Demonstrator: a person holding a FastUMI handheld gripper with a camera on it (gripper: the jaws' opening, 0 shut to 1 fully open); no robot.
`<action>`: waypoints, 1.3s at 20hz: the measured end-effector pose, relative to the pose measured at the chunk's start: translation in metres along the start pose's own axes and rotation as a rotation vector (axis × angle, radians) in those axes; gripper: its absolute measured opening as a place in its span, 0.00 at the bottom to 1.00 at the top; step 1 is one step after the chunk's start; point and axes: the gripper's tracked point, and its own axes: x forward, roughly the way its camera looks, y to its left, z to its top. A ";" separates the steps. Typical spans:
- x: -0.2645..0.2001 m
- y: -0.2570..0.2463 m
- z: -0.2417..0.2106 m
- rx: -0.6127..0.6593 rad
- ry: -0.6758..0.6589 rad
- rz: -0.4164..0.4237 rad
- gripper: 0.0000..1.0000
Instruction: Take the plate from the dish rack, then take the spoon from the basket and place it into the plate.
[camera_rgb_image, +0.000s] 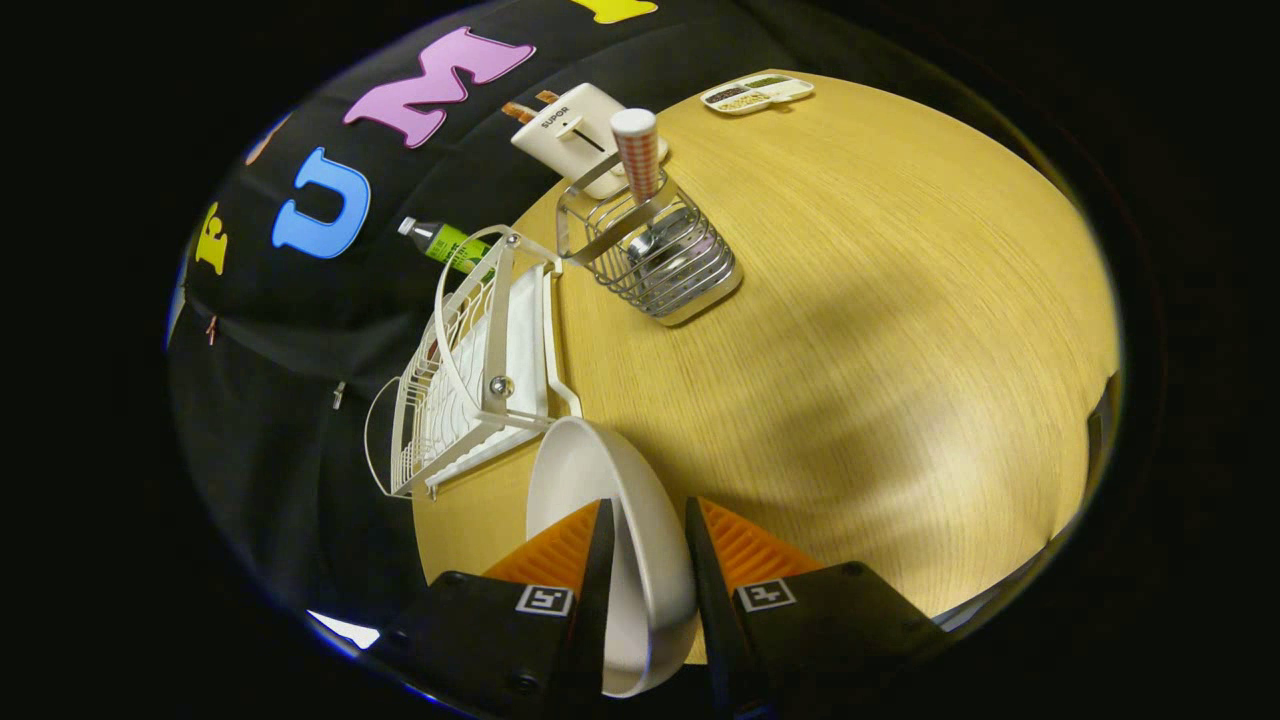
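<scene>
The gripper (645, 540) pinched the plate (590, 480) by its rim, one finger on each face, jaws narrowed onto it. The plate stood nearly on edge between the fingers, its upper rim reaching toward the rack (470, 370) at about 11 o'clock from the tips. It looked lifted clear of the rack, though whether it touched the table (900, 300) could not be told.

The main risk, as I judged it, was the plate pivoting or sliding out of so thin a rim grip, since most of its weight hung ahead of the fingers. A quick tilt or a knock against the rack's near corner could twist it loose. Setting it down on edge would let it roll or tip.

The spoon (640, 160) stood in the basket (650, 260) at 12 o'clock, well beyond the fingers, handle up.

The gripper appeared rolled sideways and pitched down over the table's near side, fingers pointing toward the rack and basket.
</scene>
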 end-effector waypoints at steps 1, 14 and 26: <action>-0.001 -0.003 0.002 0.005 -0.003 -0.012 0.45; -0.084 0.002 0.097 -0.427 -0.300 -0.185 0.96; -0.055 0.026 0.153 -0.709 -0.277 -0.180 0.99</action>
